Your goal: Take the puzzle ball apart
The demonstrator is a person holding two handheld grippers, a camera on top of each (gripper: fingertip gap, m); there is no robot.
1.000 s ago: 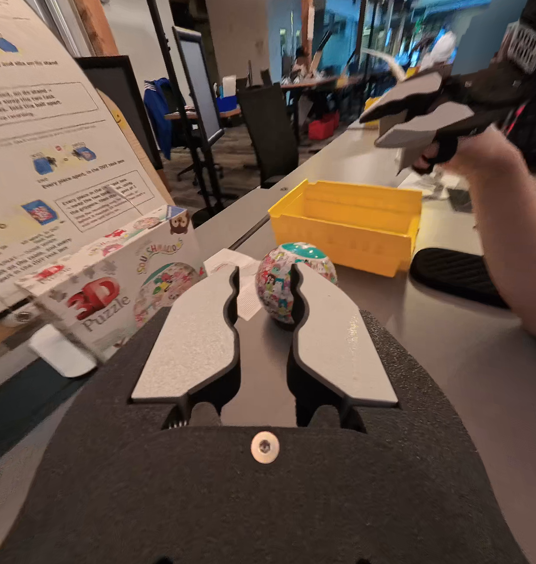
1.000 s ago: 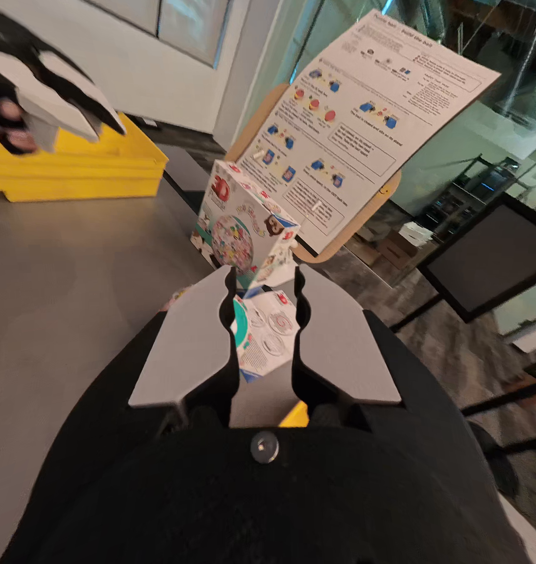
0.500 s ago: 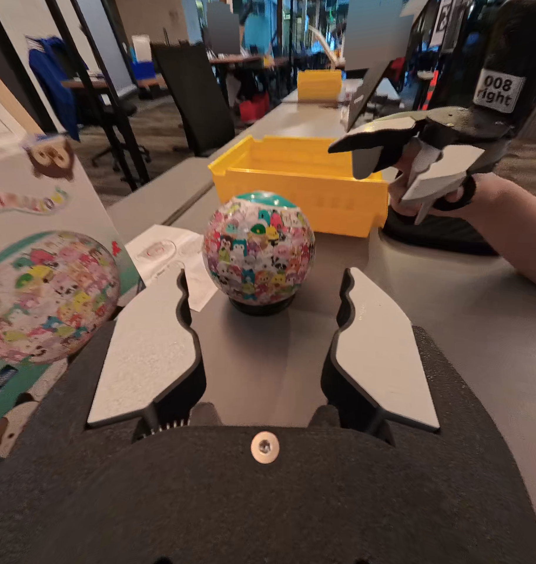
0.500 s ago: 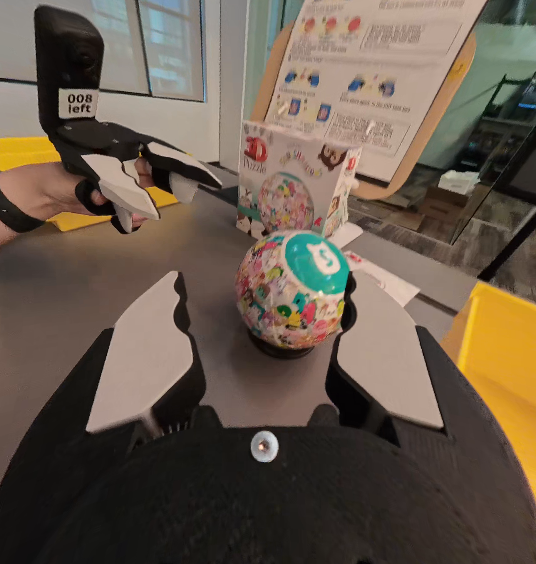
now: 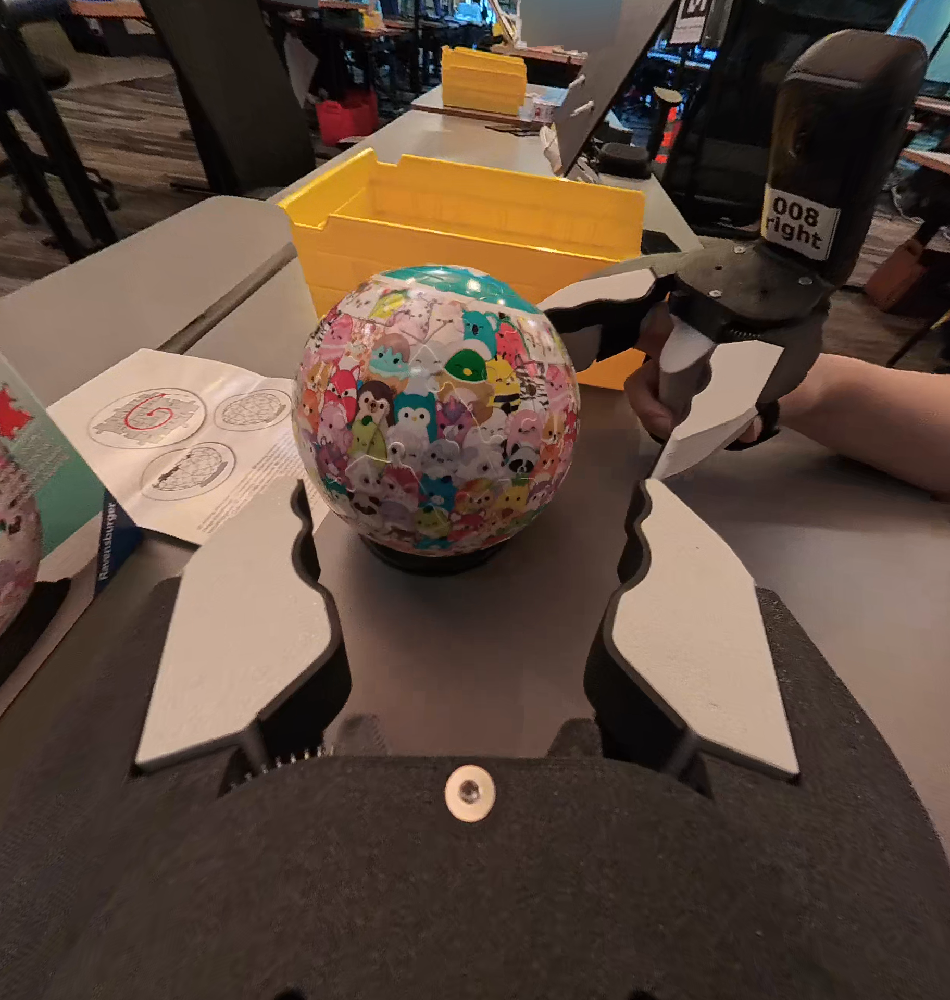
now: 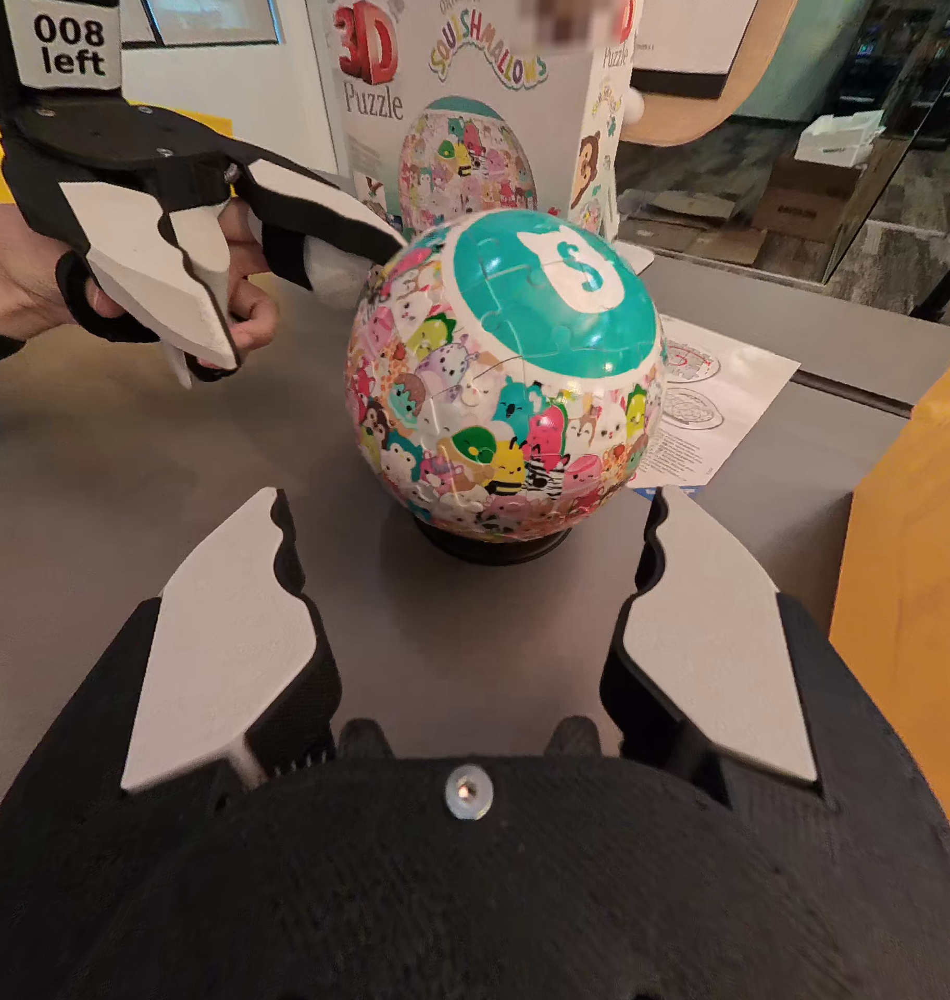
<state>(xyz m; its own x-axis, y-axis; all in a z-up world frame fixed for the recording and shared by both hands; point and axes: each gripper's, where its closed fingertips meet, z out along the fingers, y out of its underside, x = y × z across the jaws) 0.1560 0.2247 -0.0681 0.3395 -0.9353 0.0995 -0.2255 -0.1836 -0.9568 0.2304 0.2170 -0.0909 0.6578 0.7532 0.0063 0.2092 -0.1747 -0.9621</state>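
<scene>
the puzzle ball [image 5: 435, 411] sits whole on a low black ring stand [image 5: 435, 560] in the middle of the grey table [image 5: 841, 568], with the yellow bin [image 5: 462, 216] just behind it in the left wrist view. no piece is off yet, so the step in hand looks like the first grip.

the left gripper [image 5: 470, 519] has its jaws spread wide and holds nothing; the ball is just ahead of its tips. the right gripper [image 6: 467, 519] is likewise wide open and empty, coming at the ball from another side. in the left view one of its fingers lies close by the ball's upper right, and whether it touches cannot be told.

to do this well, one gripper should probably steady the sphere low, near the stand, with a light squeeze, since a hollow shell of curved pieces may buckle or pop loose all at once. the other can then work at a seam near the teal cap [image 6: 554, 292], where the jigsaw lines show clearly, and prise up one edge.

the ball's surface is glossy hard plastic, smooth and likely slippery, printed with crowded bright cartoon animals. the fingers are flat, matt grey-white plates with wavy black inner edges. a paper leaflet [image 5: 191, 433] lies flat beside the ball, and the cardboard puzzle box [image 6: 462, 119] stands upright behind it.
</scene>
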